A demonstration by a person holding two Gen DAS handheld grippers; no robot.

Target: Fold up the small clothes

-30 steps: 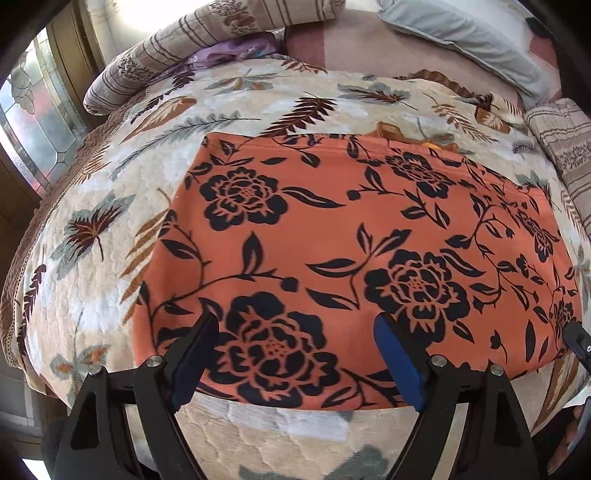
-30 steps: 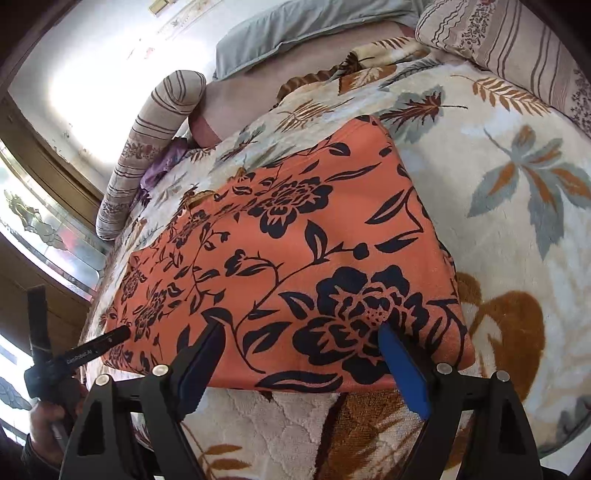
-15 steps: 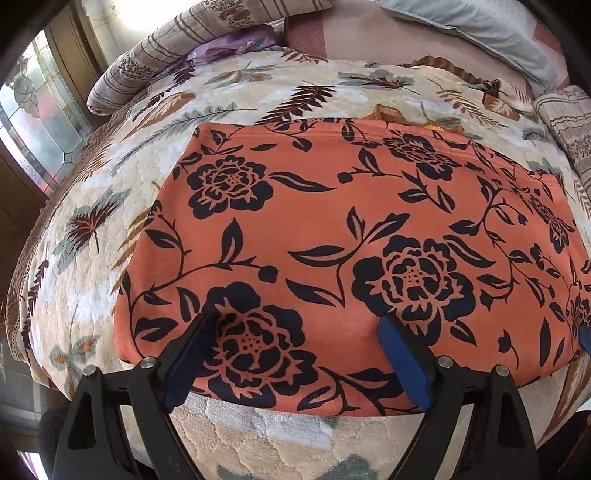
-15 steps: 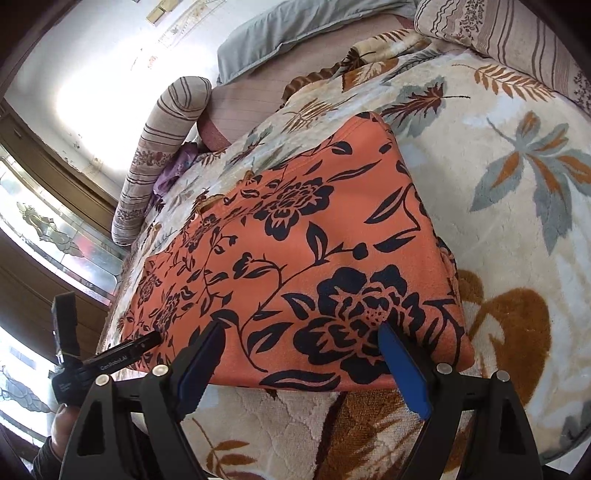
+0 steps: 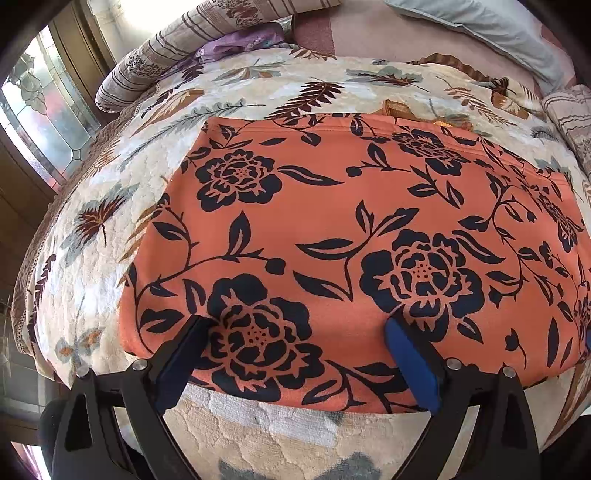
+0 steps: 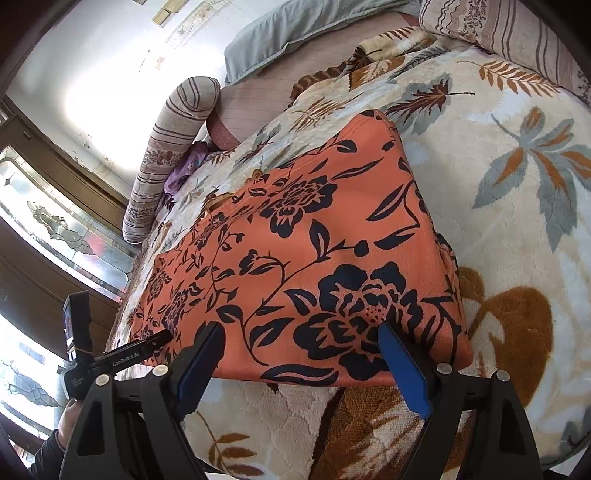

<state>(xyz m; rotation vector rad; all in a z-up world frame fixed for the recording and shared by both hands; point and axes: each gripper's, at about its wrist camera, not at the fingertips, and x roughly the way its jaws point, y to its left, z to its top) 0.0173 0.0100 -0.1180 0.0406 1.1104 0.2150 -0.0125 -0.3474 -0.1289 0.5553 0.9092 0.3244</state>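
Note:
An orange garment with a black flower print (image 5: 351,240) lies folded flat as a rectangle on the leaf-patterned bedspread (image 5: 110,229). My left gripper (image 5: 295,323) hovers over the garment's near edge towards its left end. Its jaws are opening, and no cloth is pinched between the blue pads (image 5: 410,365). The right wrist view shows the same garment (image 6: 314,258) from its right end. My right gripper (image 6: 301,328) stands open over the near right corner, gripping nothing.
Striped bolsters (image 5: 177,48) (image 6: 170,147), a grey pillow (image 6: 295,33) and a purple cloth (image 5: 236,44) lie at the bed's far side. Glass-panelled wooden doors (image 6: 55,236) stand to the left. A hand (image 6: 70,417) holds the left tool's handle (image 6: 122,356).
The left view has drawn nearer to the garment's near edge and its fingers have spread wider. The right gripper's fingers keep the same spread; its view has tilted slightly.

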